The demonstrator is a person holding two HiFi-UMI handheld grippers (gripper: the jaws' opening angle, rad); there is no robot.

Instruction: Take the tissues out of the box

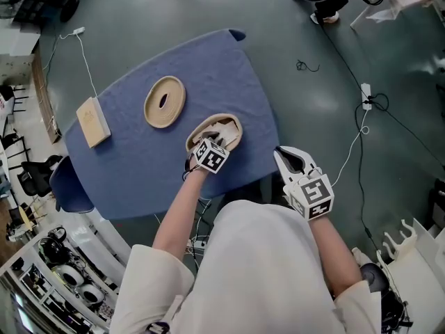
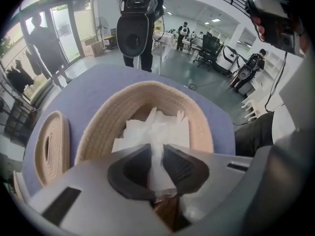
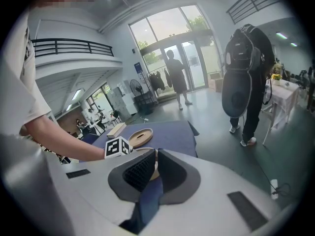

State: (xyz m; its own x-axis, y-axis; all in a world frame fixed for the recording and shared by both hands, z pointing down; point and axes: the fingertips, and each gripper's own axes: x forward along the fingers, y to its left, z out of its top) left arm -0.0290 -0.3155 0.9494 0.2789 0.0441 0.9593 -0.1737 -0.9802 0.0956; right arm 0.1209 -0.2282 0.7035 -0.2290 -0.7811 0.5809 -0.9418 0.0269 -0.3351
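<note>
1. The box point(image 2: 98, 124) is an oval container of pale woven rope. It is open at the top and stands upright near the front edge of the blue-covered table point(image 1: 229, 68)
2. Its flat oval lid point(image 1: 165, 101), of the same weave with a slot in the middle, lies on the table just beside the box, not touching it
3. The tissues point(image 2: 156, 127) are white and loosely crumpled inside the box; one sheet rises from the pile, seemingly pinched between the jaws of the left hand-held gripper point(image 2: 156, 157)
</note>
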